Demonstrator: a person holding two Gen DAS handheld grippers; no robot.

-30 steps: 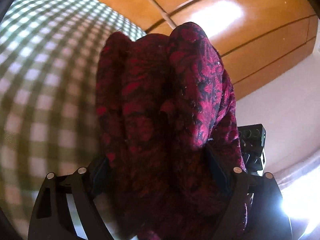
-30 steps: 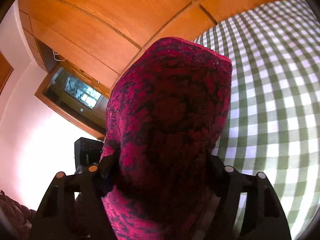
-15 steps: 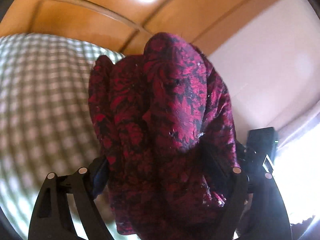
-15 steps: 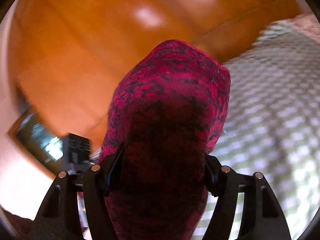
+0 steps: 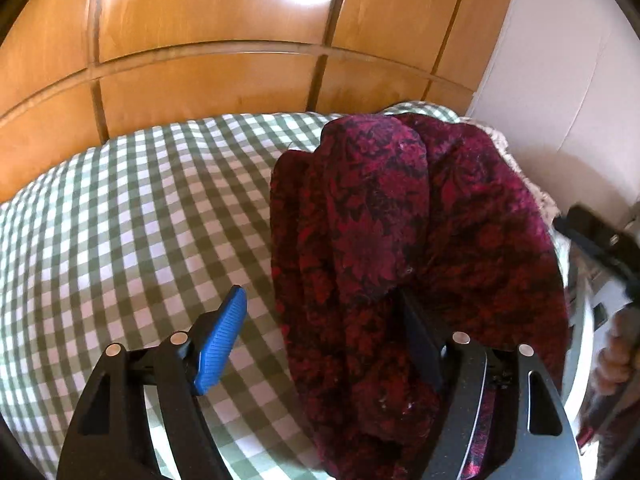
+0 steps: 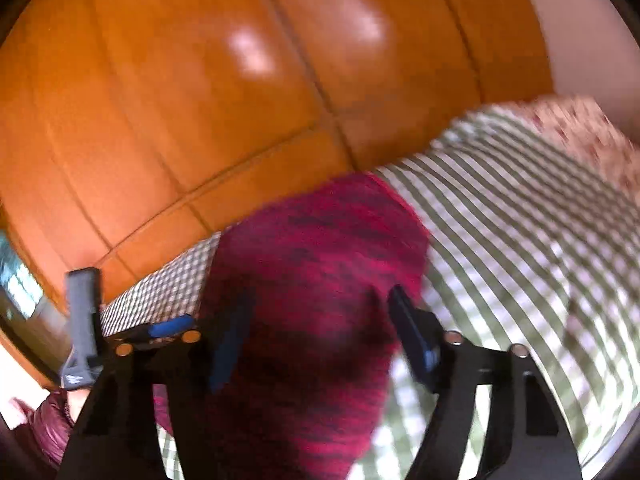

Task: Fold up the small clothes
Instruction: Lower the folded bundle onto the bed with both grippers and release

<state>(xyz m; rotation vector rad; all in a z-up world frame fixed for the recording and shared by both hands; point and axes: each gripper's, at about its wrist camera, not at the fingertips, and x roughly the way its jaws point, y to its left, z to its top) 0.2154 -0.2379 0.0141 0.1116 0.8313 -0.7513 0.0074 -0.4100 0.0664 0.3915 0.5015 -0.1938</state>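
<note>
Folding is not done: the red cloth hangs bunched over the bed. Both claws have just been closing. The left claw gapes, one pad bare. The right claw has cloth between its pads; its grip I cannot tell.

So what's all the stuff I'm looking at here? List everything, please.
Garment: one, dark red with black pattern, draped across both tongs.
Checked sheet: one, green and white, spread below the garment.
Wooden panels: several, orange-brown, behind the sheet.
Wall: one, white, right of the panels.
Left tongs: one, black with blue pads, jaws just closing, garment touching only one pad.
Right tongs: one, black, jaws just closing, garment between them, grip blurred.
</note>
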